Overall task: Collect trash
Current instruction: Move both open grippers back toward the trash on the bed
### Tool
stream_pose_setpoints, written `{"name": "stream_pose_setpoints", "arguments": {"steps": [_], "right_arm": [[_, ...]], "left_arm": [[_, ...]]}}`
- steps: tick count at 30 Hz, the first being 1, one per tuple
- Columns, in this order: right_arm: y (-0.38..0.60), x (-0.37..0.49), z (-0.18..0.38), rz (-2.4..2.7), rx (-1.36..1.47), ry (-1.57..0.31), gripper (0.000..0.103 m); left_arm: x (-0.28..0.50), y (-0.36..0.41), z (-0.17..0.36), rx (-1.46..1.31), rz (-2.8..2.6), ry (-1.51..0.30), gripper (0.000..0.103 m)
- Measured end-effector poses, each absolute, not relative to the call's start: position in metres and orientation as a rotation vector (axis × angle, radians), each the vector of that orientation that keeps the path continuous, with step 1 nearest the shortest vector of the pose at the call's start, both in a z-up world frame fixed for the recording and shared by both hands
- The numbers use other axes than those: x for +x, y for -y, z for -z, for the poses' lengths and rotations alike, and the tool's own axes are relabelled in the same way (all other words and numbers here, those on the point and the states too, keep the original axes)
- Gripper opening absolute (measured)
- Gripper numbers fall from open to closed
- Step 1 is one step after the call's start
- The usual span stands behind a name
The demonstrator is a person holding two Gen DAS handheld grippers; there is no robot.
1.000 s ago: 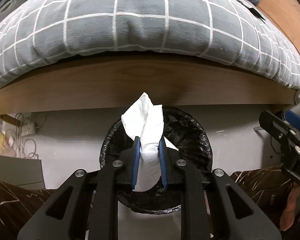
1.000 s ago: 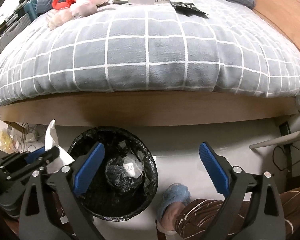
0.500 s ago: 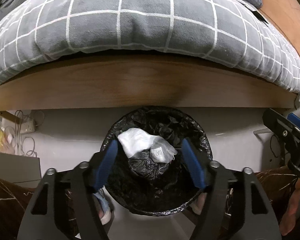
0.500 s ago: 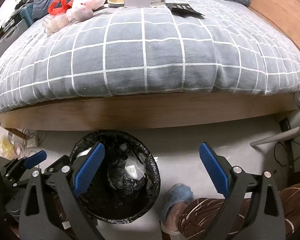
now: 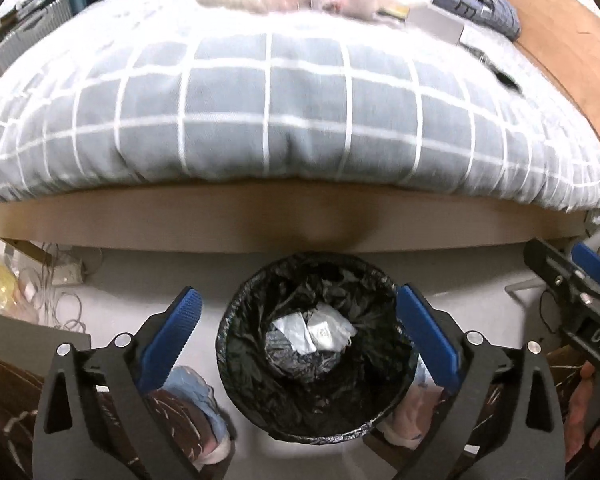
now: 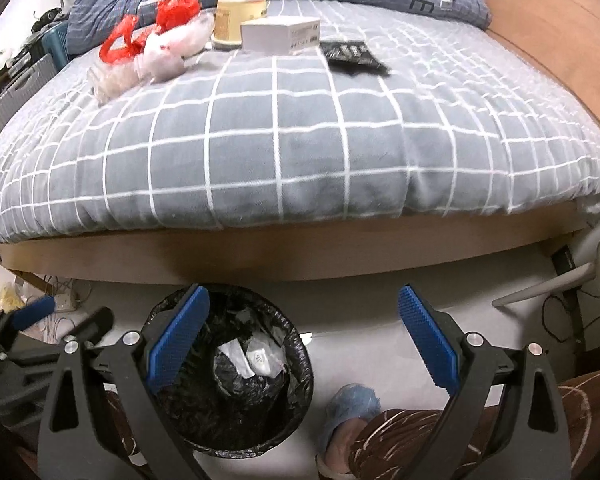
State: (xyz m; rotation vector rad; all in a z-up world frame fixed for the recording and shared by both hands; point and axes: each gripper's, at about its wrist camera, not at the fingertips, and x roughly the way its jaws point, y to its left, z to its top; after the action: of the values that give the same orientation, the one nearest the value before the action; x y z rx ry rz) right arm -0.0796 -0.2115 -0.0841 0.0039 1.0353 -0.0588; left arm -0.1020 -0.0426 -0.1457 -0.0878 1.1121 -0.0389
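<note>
**Two grippers gaping, tissue down in the bin**

Starting far left in the right wrist view: left gripper (image 6: pixel 56 316) blurred at the frame edge, angled steeply down toward the floor. Next across, the black-lined trash bin (image 6: pixel 300 372) on the pale floor just in front of the wooden bed frame (image 6: pixel 284 252). Inside it, crumpled white tissue (image 6: pixel 236 358) lying on dark bagged rubbish, beside a small white packet (image 6: pixel 260 358); tissue's long axis running roughly across the bin, tilted, no clear pointing end. Further right, right gripper (image 6: pixel 303 338) pitched down as well, blue pads spread wide, nothing between them but floor and the bin's rim behind. Below right, a blue slipper (image 6: pixel 356 400) and a brown patterned trouser leg (image 6: pixel 440 428).

Up on the grey checked duvet (image 6: pixel 300 152), left to right: red mesh bag (image 6: pixel 148 32), clear wrapping, a tan tub (image 6: pixel 240 16), a white box (image 6: pixel 280 34), a black packet (image 6: pixel 352 56).

Over to the left wrist view: left gripper (image 5: pixel 298 326) directly above the trash bin (image 5: pixel 236 356), jaws just been opening, now at full spread and holding nothing. Crumpled white tissue (image 5: pixel 292 334) well below, resting in the middle of the bin. Right gripper (image 5: pixel 580 280) poking in at the right edge.
</note>
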Motion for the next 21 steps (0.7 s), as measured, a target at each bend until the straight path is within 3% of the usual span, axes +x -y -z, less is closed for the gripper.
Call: {"name": "stream_pose_setpoints", "arguments": {"steps": [11,21], "right_arm": [[0.214,-0.081,0.037,0.055,-0.023,-0.890,0.092],[0.227,-0.069,0.004,0.044,-0.042,-0.813,0.092]], "left_arm": [[-0.099,0.053,0.084,-0.072,0.077,-0.970,0.097],[-0.085,0.050,0.060,-0.056,0.095,-0.923,0.097]]}}
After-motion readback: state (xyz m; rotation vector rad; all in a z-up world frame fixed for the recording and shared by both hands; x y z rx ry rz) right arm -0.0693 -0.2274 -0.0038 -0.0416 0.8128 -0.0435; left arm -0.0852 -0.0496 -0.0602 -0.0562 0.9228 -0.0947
